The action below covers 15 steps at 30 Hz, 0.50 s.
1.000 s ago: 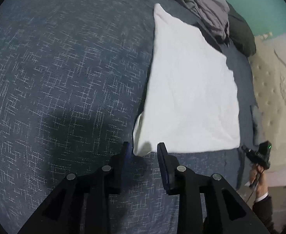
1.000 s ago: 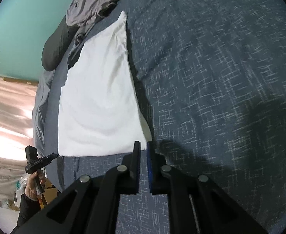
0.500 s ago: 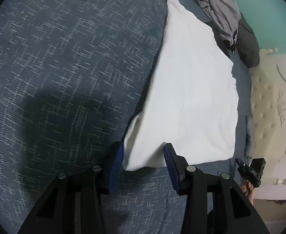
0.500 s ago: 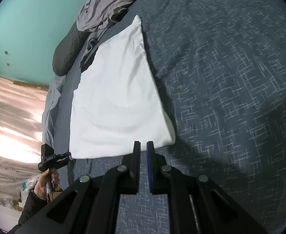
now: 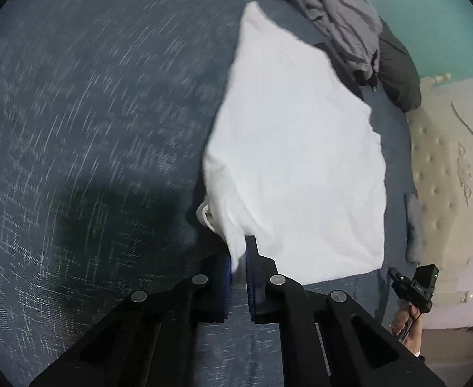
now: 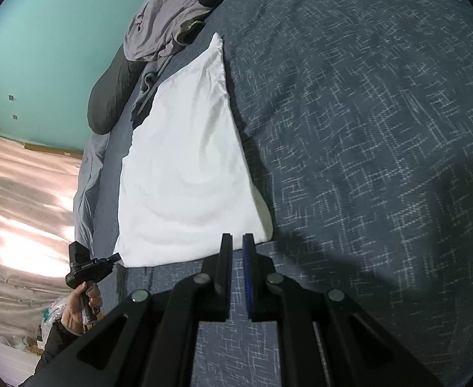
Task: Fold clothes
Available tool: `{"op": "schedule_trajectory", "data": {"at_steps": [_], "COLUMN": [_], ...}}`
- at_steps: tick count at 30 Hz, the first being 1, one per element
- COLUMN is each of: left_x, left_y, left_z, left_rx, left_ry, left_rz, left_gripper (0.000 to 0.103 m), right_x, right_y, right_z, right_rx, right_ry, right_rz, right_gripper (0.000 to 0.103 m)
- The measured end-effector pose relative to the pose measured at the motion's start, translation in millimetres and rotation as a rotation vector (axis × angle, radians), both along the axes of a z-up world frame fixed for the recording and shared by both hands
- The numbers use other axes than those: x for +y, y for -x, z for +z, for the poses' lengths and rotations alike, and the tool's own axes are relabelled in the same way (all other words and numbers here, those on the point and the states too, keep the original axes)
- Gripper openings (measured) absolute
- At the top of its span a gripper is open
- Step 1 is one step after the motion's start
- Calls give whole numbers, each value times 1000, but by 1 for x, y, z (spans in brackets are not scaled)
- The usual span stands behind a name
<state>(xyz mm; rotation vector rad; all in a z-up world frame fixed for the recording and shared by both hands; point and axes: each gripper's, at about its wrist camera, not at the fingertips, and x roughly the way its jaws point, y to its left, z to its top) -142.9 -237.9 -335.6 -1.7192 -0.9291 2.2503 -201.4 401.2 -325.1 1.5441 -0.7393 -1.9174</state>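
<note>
White cotton-like cloth, a folded garment (image 5: 297,167), lay on the bed (image 5: 91,122) close along the side edge that faced the pale tufted headboard (image 5: 442,174), its outline roughly a tapering quadrilateral with a soft, slightly rippled surface. Its near corner was lifted off the bedcover and pinched between the jaws of the left gripper (image 5: 238,262), whose blue-padded fingers were drawn in narrow around a bunched hem, with a small looped fold hanging just beside them. In the right wrist view the same garment (image 6: 185,174) lay flat with one long straight edge running toward the far pile, and the right gripper (image 6: 237,248) hovered just short of the cloth's near edge, its jaws nearly together with only a thin slit between them and nothing in it. Bedcover fabric was dark blue with a woven pattern of short pale dashes, and it stretched wide and bare on the side of the garment away from the headboard, giving broad room there. At the far corner of the bed a crumpled grey garment (image 5: 339,16) rested against a dark rounded pillow (image 5: 397,74), touching the white cloth's far tip. Behind stood a teal wall (image 6: 43,48).
</note>
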Motion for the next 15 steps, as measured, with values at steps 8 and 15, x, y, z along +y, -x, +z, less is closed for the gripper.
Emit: {"op": "schedule_trajectory", "data": {"at_steps": [8,15], "left_x": [39,120], "left_y": [25,67], "left_z": [50,99], "left_rx": [88,172], "left_ry": [41,39], "left_rz": [-64,-172], "left_gripper": [7,7], "right_x": [6,10], "right_y": [0,0], "right_z": [3,6], "right_rx": [8,15], "right_ry": [18,39], "right_rz": [4,12], "right_gripper": [7,7]}}
